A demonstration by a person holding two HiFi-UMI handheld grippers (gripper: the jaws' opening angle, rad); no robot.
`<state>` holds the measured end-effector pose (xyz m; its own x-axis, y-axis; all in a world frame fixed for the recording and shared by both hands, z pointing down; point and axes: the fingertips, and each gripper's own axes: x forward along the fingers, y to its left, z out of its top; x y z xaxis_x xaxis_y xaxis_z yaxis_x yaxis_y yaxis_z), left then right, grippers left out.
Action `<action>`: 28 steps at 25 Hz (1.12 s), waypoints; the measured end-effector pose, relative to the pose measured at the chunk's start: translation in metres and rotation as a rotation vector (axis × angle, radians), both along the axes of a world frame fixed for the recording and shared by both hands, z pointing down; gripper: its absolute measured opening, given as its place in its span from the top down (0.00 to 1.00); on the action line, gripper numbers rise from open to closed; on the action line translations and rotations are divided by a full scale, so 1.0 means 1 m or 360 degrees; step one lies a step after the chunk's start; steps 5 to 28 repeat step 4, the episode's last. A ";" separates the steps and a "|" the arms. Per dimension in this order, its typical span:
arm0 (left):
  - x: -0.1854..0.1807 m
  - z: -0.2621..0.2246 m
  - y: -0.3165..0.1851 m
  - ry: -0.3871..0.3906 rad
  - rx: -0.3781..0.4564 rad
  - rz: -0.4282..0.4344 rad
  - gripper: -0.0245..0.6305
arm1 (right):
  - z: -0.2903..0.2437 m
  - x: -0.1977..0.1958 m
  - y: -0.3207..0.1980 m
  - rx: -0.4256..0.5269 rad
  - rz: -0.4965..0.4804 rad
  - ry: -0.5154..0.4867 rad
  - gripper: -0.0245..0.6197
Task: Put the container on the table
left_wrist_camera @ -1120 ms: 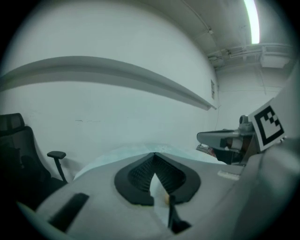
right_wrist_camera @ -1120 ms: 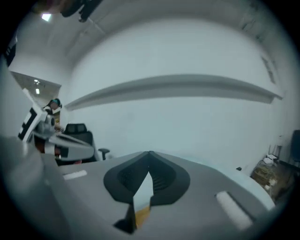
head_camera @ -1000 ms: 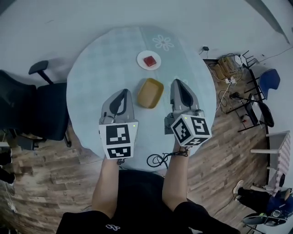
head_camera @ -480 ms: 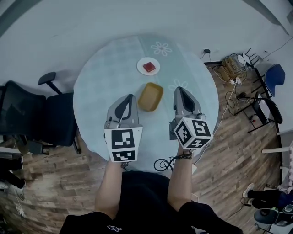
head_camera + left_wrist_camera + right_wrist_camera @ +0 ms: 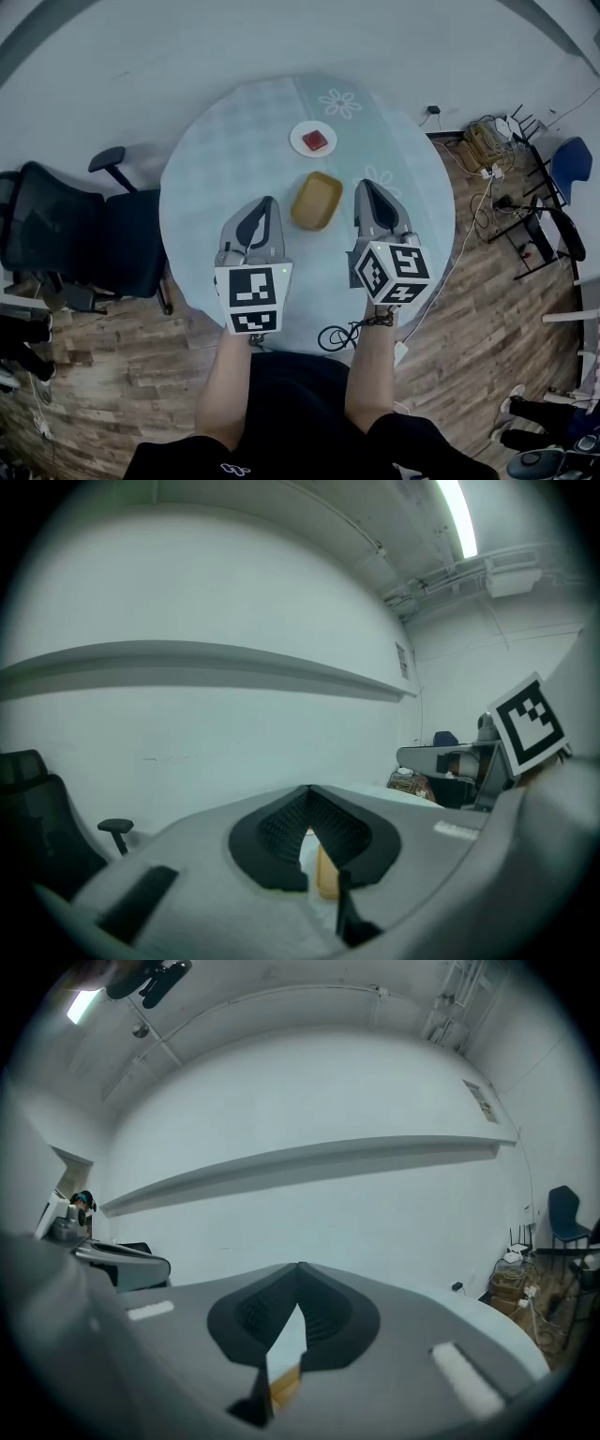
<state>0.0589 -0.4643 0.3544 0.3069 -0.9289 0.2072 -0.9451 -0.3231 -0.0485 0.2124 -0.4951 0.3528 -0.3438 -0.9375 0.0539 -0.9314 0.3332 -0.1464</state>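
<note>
Container [image 5: 316, 201] sits on the table [image 5: 216, 159], approx. centre, between & just ahead of the two gripper tips, touching neither. In both gripper views only a yellow sliver of it shows thru the gap below the jaws; the rest is hidden by the gripper bodies. In the head view it's a shallow rectangular tray w/ rounded corners, ochre-yellow, matte.

Left hand-held gripper [image 5: 265, 202]: jaws pressed together at the tips, nothing between them; the ribbed black pads form a closed V. Right hand-held gripper [image 5: 365, 186]: same, tips meeting, nothing pinched. Both hover over the table's near half. The near rim is covered by them & the person's forearms.

Table is round, w/ a pale teal checked cloth & white flower prints. Beyond the container, apart from it, is a small round white plate [image 5: 313, 140] w/ a red item [image 5: 315, 141] on it, too small to ID. Black office chair [image 5: 84, 239] stands left of the table. Cables [image 5: 487, 150] lie tangled on the wood-plank floor [image 5: 112, 375] at right, details unclear.
</note>
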 end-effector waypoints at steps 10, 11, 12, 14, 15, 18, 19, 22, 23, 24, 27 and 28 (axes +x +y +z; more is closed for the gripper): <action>0.000 0.001 0.002 -0.0006 -0.0006 -0.0004 0.96 | 0.000 -0.004 0.001 0.0000 -0.0026 0.0010 0.95; 0.000 0.001 0.002 -0.0006 -0.0006 -0.0004 0.96 | 0.000 -0.004 0.001 0.0000 -0.0026 0.0010 0.95; 0.000 0.001 0.002 -0.0006 -0.0006 -0.0004 0.96 | 0.000 -0.004 0.001 0.0000 -0.0026 0.0010 0.95; 0.000 0.001 0.002 -0.0006 -0.0006 -0.0004 0.96 | 0.000 -0.004 0.001 0.0000 -0.0026 0.0010 0.95; 0.000 0.001 0.002 -0.0006 -0.0006 -0.0004 0.96 | 0.000 -0.004 0.001 0.0000 -0.0026 0.0010 0.95; 0.000 0.001 0.002 -0.0006 -0.0006 -0.0004 0.96 | 0.000 -0.004 0.001 0.0000 -0.0026 0.0010 0.95; 0.000 0.001 0.002 -0.0006 -0.0006 -0.0004 0.96 | 0.000 -0.004 0.001 0.0000 -0.0026 0.0010 0.95; 0.000 0.001 0.002 -0.0006 -0.0006 -0.0004 0.96 | 0.000 -0.004 0.001 0.0000 -0.0026 0.0010 0.95; 0.000 0.001 0.002 -0.0006 -0.0006 -0.0004 0.96 | 0.000 -0.004 0.001 0.0000 -0.0026 0.0010 0.95; 0.000 0.001 0.002 -0.0006 -0.0006 -0.0004 0.96 | 0.000 -0.004 0.001 0.0000 -0.0026 0.0010 0.95; 0.000 0.001 0.002 -0.0006 -0.0006 -0.0004 0.96 | 0.000 -0.004 0.001 0.0000 -0.0026 0.0010 0.95; 0.000 0.001 0.002 -0.0006 -0.0006 -0.0004 0.96 | 0.000 -0.004 0.001 0.0000 -0.0026 0.0010 0.95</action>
